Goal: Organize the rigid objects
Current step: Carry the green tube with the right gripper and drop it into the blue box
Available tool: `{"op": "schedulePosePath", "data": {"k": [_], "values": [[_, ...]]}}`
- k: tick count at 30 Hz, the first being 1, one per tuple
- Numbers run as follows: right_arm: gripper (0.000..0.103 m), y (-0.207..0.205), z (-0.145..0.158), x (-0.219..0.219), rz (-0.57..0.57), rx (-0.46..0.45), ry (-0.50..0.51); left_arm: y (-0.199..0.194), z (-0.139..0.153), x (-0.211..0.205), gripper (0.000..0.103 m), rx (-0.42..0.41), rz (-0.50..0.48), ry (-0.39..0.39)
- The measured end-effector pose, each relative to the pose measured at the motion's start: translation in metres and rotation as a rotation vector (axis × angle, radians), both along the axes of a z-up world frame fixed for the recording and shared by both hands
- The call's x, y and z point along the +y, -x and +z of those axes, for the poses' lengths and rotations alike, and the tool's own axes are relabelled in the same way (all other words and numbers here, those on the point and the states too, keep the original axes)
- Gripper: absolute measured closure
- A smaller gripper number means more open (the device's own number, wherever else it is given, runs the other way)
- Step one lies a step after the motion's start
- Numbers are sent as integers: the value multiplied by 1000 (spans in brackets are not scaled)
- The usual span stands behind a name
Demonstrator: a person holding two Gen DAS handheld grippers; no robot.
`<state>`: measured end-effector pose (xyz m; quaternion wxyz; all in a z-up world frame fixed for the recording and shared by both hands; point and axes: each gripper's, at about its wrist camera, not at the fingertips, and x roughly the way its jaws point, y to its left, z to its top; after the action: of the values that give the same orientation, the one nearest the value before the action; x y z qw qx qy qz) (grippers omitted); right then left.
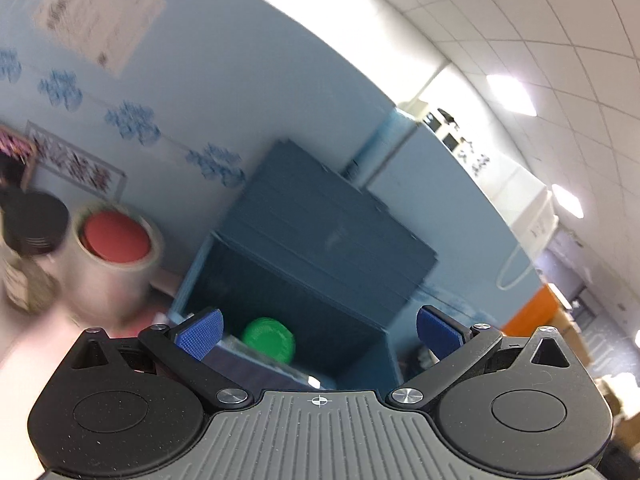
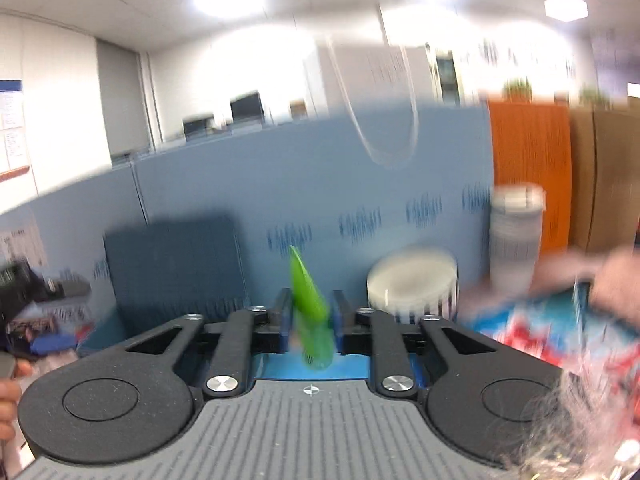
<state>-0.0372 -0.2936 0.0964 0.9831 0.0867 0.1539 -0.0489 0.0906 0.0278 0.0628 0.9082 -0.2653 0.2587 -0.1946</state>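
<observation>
My left gripper [image 1: 318, 330] is open and empty, its blue pads wide apart. Ahead of it stands a dark blue box [image 1: 296, 280] with its lid raised, and a green round lid or jar [image 1: 269, 339] lies inside. My right gripper [image 2: 310, 314] is shut on a green tube [image 2: 310, 300], which sticks up between the fingers. The blue box also shows in the right wrist view [image 2: 176, 264], to the left of the gripper. Both views are blurred.
A silver can with a red lid [image 1: 114, 248] and a black round container [image 1: 34, 220] stand left of the box. A white round tub [image 2: 412, 284], a tall white cup [image 2: 516, 236] and a red-blue packet [image 2: 560, 332] sit at the right. A blue partition wall [image 2: 340, 168] runs behind.
</observation>
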Motion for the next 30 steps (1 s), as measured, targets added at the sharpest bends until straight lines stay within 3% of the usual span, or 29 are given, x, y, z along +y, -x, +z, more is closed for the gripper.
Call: {"op": "schedulePosePath", "data": {"k": [8, 15, 21, 30], "values": [[93, -20, 38, 29, 25, -138, 13, -11, 2, 24, 0, -8, 78, -33], [93, -39, 51, 66, 150, -179, -82, -20, -2, 36, 0, 3, 134, -104], [93, -79, 24, 96, 243, -84, -285, -28, -12, 55, 0, 46, 162, -47], [93, -130, -32, 131, 248, 115, -388, -34, -20, 60, 0, 81, 152, -12]]}}
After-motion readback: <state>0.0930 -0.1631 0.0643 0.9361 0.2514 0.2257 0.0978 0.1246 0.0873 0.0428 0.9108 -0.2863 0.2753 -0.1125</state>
